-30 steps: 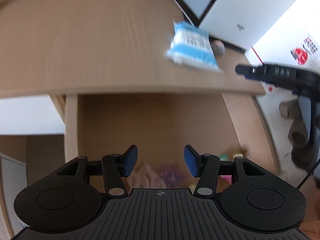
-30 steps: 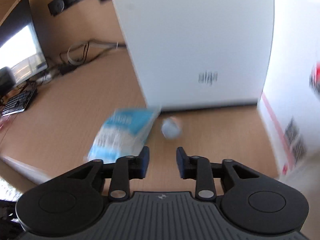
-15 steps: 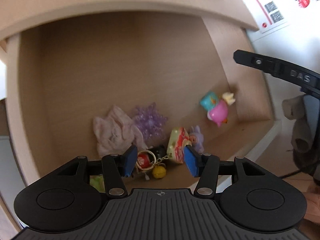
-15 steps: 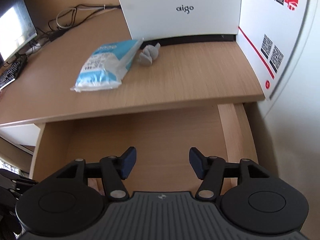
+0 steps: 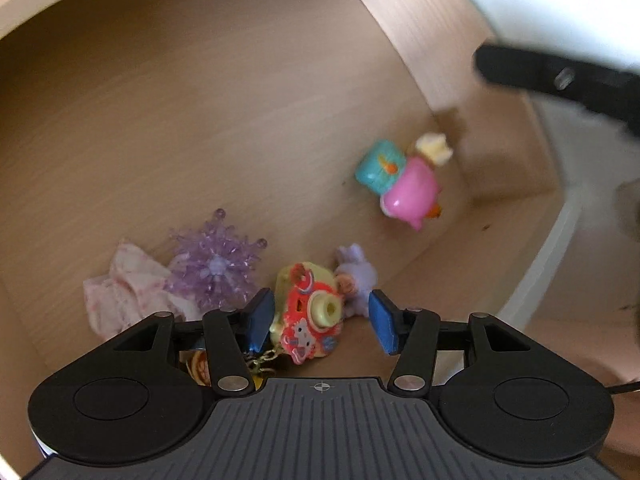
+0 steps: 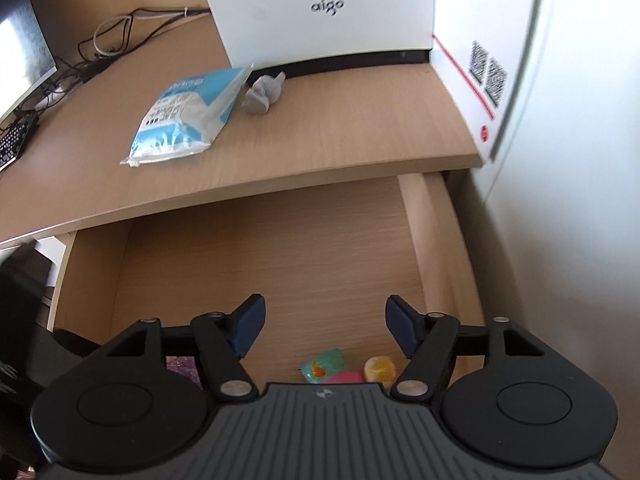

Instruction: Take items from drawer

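The drawer (image 5: 168, 128) was a shallow box of pale wood with a smooth, fine-grained bottom, pulled out below the worktop (image 6: 344, 132). At its front lay a small heap of toys. The toy camera (image 5: 310, 314) was of glossy plastic, red and pale yellow, with a round lens and a metal chain. Just beside the toy camera, on the left, stood a spiky purple crystal ball (image 5: 218, 268) of clear plastic, touching a crumpled pink cloth (image 5: 120, 296). A soft lilac plush (image 5: 356, 276) leaned against the toy camera on the right. Well apart from the toy camera, toward the drawer's right corner, lay a rounded pink and teal figure (image 5: 400, 184).

The left gripper (image 5: 322, 322) stood with its blue pads apart, and the toy camera sat between them, not pressed. The right gripper (image 6: 324, 328) had just been opening; its pads were wide apart over the bare drawer bottom, with nothing between them, and the figure showed below them.
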Action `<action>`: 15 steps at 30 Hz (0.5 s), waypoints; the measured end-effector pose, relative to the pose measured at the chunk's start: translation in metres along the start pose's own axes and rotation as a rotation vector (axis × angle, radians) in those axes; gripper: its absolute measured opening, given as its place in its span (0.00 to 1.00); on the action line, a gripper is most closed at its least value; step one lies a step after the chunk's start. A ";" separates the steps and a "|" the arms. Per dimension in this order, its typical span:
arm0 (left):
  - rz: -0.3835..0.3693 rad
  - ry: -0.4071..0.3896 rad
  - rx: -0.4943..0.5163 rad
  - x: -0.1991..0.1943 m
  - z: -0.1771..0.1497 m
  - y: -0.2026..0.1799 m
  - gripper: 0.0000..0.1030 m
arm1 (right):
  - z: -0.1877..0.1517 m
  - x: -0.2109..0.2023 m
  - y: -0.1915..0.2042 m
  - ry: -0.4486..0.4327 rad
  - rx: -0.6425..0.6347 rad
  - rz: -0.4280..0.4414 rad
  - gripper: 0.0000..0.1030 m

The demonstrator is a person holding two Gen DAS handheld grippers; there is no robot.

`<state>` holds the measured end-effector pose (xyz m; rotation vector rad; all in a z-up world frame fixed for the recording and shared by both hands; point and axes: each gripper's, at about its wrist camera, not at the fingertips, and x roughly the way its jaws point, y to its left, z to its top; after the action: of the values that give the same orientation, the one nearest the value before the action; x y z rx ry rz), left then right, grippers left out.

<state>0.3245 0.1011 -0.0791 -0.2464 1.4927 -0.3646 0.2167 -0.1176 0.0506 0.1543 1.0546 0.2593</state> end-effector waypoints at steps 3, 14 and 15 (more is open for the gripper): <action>0.006 0.017 -0.011 0.010 -0.002 0.001 0.50 | -0.002 -0.004 -0.005 -0.009 0.005 -0.006 0.71; -0.056 -0.089 -0.117 -0.015 -0.013 0.019 0.11 | 0.003 0.006 -0.007 0.000 0.012 0.015 0.71; -0.058 -0.098 -0.126 -0.017 -0.012 0.020 0.11 | 0.004 0.008 -0.007 0.001 0.016 0.016 0.71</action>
<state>0.3136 0.1268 -0.0713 -0.4028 1.4155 -0.3013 0.2250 -0.1221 0.0447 0.1769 1.0572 0.2657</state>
